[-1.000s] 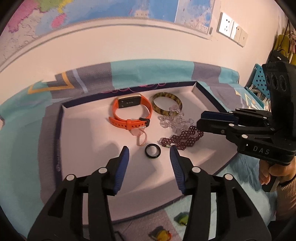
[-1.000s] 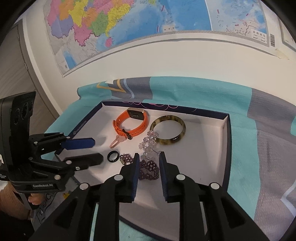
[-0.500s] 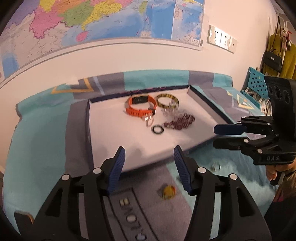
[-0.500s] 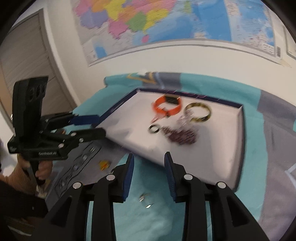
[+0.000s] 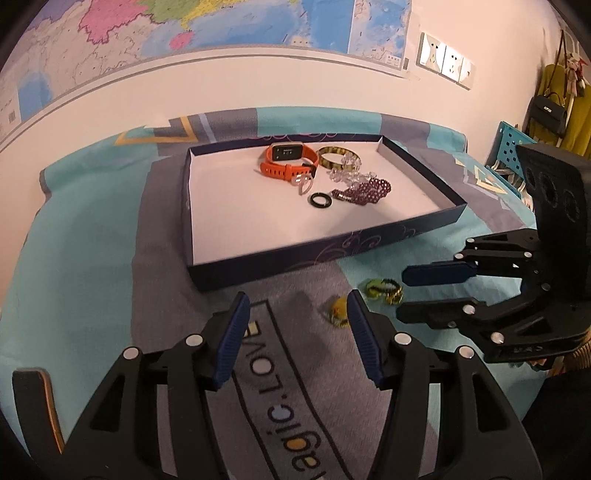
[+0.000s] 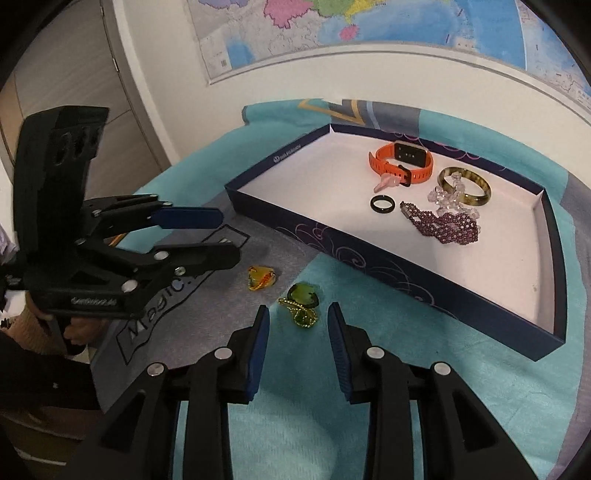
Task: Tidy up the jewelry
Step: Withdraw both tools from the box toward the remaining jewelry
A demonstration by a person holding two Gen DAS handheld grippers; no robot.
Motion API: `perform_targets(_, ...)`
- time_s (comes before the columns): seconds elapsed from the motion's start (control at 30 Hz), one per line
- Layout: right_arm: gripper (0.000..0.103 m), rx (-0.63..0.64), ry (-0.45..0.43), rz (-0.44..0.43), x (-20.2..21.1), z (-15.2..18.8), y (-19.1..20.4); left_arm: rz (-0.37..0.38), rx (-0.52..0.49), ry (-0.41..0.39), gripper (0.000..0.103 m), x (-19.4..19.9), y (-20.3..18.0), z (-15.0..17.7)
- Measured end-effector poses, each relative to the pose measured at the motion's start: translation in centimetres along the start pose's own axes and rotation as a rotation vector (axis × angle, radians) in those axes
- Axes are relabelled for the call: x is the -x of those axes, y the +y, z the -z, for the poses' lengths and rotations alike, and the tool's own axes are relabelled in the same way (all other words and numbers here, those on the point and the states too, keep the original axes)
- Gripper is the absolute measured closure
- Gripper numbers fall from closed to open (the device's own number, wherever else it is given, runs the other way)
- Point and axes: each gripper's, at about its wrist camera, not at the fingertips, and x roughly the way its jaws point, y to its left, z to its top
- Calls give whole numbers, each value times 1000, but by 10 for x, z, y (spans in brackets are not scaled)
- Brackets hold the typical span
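teal and grey cloth (image 5: 92,280) covers the table, with a map (image 6: 369,22) on the wall behind.

two small pieces of jewelry lie loose on the cloth, outside the box and just in front of its near wall. one is a green earring (image 6: 301,301) with a gold chain; it sits just ahead of the right gripper (image 6: 298,345), in line with the gap between the pads but not touched by them. the other is a yellow-orange earring (image 6: 261,277), a little to the left of the green one in the right wrist view; in the left wrist view it sits just beyond the tip of the left gripper's right-hand finger.

the right gripper's jaws have just been opening and stand apart with nothing between them. the left gripper (image 5: 297,334) has also just been opening; its jaws stand wider apart, empty, over the grey printed part of the cloth.

behind the earrings sits a shallow dark blue box (image 5: 332,249) with a white floor. inside it, grouped toward the far side, are an orange watch (image 5: 288,162), a tortoiseshell bangle (image 5: 334,155), a clear bead bracelet (image 5: 347,173), a purple bead bracelet (image 5: 364,192) and a black ring (image 5: 320,200).
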Motion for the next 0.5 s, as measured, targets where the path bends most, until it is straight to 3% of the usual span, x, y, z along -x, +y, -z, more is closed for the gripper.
perform_targets(0.2,92,-12,12,2,-3,1,0,1,-2,9,49,0,0,5)
perform_targets(0.5,98,-28,3,-21,9,8,-4,13,-20,15,49,0,-6,6)
